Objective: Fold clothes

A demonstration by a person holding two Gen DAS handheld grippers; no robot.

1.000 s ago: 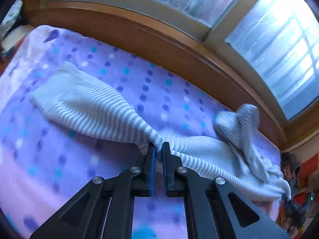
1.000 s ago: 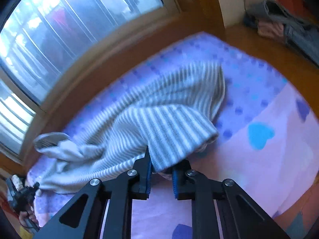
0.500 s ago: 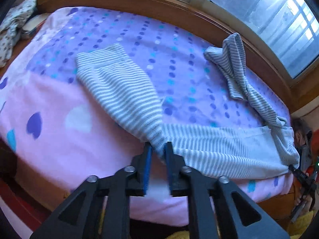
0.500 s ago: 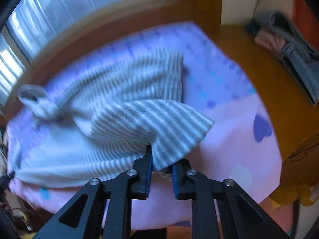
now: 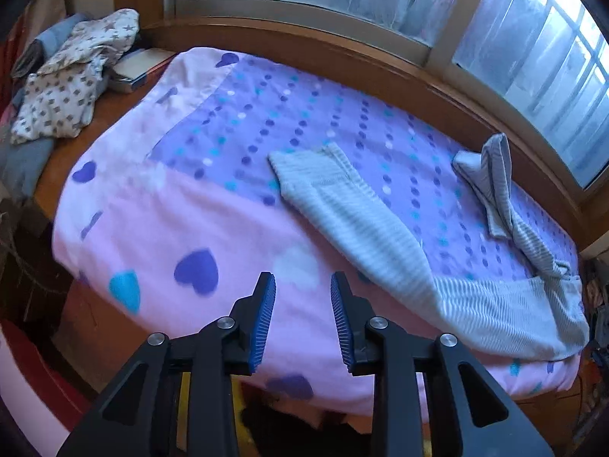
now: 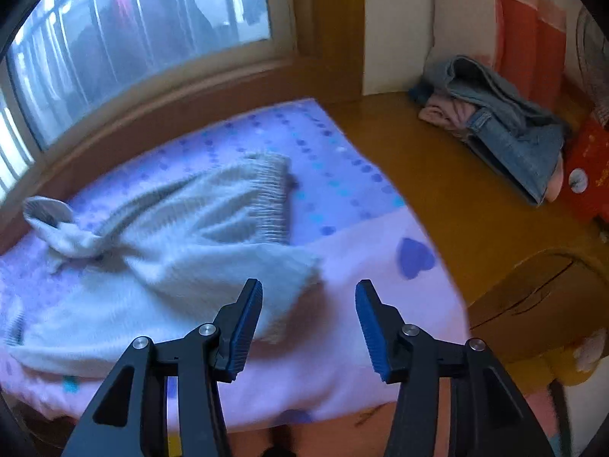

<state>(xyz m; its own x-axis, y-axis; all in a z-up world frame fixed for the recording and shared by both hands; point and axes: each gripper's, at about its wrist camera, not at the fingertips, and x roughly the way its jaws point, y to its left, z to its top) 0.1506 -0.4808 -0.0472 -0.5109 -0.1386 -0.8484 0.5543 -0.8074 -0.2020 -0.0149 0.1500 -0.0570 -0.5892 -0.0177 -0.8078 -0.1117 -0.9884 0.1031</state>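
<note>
Over on the left, my left tongs (image 5: 300,320) were spread wide with nothing in them, hanging above the near pink edge of the fleece blanket with purple hearts and dotted stripes (image 5: 160,228). To their right lay the grey-and-white striped knit pants (image 5: 365,228): one leg ran out to the far side with its ribbed cuff flat on the purple part, the other leg sat twisted and bunched up at the far right by the wooden window sill (image 5: 342,49), and the waist end drooped near the right edge of the blanket.

My right tongs (image 6: 308,320) were gaping wide too, empty, just in front of a near corner of the same pants (image 6: 171,266).

The knit looked light, soft and floppy, so I figured it would sag and stretch rather than hold any shape, and it probably grabs on fleece instead of sliding. I'd pinch it at the ribbed cuffs or the waistband, where the fabric's thicker, one tong per corner. The twisted leg likely wanted shaking out.
</note>
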